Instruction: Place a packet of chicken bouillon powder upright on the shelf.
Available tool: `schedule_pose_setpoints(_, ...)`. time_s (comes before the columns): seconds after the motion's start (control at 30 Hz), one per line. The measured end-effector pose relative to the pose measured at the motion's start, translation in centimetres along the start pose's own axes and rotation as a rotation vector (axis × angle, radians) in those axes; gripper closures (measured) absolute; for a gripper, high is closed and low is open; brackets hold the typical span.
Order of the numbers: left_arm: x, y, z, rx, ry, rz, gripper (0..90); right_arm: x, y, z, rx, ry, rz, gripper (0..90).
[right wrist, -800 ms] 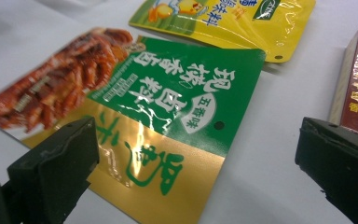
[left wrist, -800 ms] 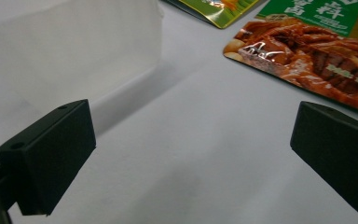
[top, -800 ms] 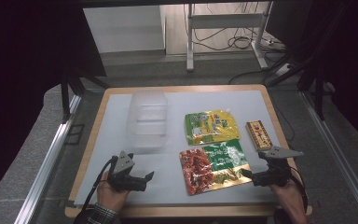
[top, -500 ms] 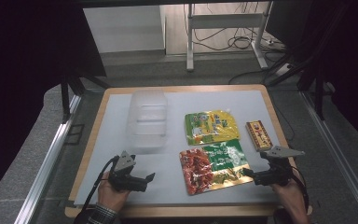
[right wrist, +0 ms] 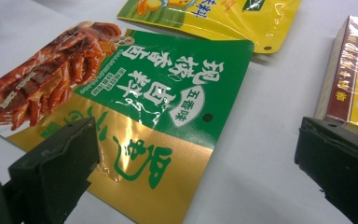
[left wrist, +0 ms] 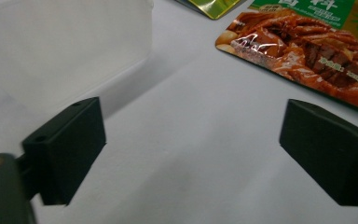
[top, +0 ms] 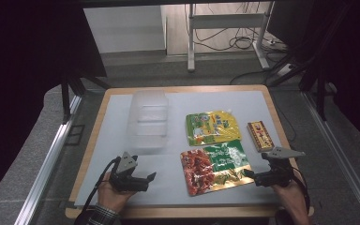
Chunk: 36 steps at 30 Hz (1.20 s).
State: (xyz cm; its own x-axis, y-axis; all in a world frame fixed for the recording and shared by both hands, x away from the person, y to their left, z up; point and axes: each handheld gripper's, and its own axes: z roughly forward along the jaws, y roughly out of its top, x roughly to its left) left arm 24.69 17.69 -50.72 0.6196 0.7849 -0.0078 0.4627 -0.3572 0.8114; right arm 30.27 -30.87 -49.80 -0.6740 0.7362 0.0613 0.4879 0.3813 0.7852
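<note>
A red, green and gold food pouch (top: 215,165) (right wrist: 135,107) lies flat at the front middle of the white mat (top: 178,197). Behind it lies a yellow pouch (top: 212,126) (right wrist: 219,16). A small brown box (top: 260,135) (right wrist: 354,88) lies to the right. A clear plastic container (top: 148,119) (left wrist: 60,46) stands at the left middle. My left gripper (top: 152,177) (left wrist: 193,149) is open, low over bare mat in front of the container. My right gripper (top: 247,174) (right wrist: 196,172) is open, its jaws apart over the pouch's gold right edge, touching nothing.
The mat lies on a wooden board (top: 112,93) whose edges frame it. Metal rails (top: 47,159) run along both sides. A metal stand (top: 192,42) and cables (top: 243,42) sit on the floor beyond the far edge. Bare mat lies between the grippers' hands.
My right gripper has slid slightly forward and left toward the pouch's right edge. The left gripper and all objects have stayed put.
</note>
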Motion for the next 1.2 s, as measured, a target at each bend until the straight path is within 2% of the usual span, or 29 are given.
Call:
schedule_pose_setpoints(0.13, -0.1, 0.2, -0.1, -0.008, -0.003, 0.006, 17.8, 0.0, 0.0, 0.0, 0.000, -0.004, -0.001, 0.0)
schedule_pose_setpoints(0.23, -0.2, 0.4, 0.0, -0.009, -0.002, 0.010, 19.9, 0.0, 0.0, 0.0, -0.005, -0.002, 0.002, 0.0)
schedule_pose_setpoints(0.4, -0.7, 0.8, 0.1, -0.015, -0.006, 0.034, 28.4, 0.1, 0.0, 0.0, -0.003, 0.001, -0.002, 0.0)
schedule_pose_setpoints(0.67, -0.6, 1.9, 0.0, -0.073, -0.053, -0.012, 45.3, 0.3, 0.1, 0.1, 0.000, 0.003, -0.008, 0.0)
schedule_pose_setpoints(0.8, -0.7, 2.8, 0.4, -0.082, -0.044, 0.007, 52.6, 0.3, 0.1, 0.1, 0.004, 0.001, -0.011, 0.0)
schedule_pose_setpoints(0.93, -1.1, 3.8, 1.1, -0.074, -0.033, 0.046, 58.7, 0.3, 0.1, 0.1, 0.007, 0.002, -0.013, 0.0)
schedule_pose_setpoints(1.2, -1.4, 5.5, 2.8, -0.066, -0.053, 0.056, 72.6, 0.3, 0.2, 0.1, 0.002, 0.005, -0.015, 0.0)
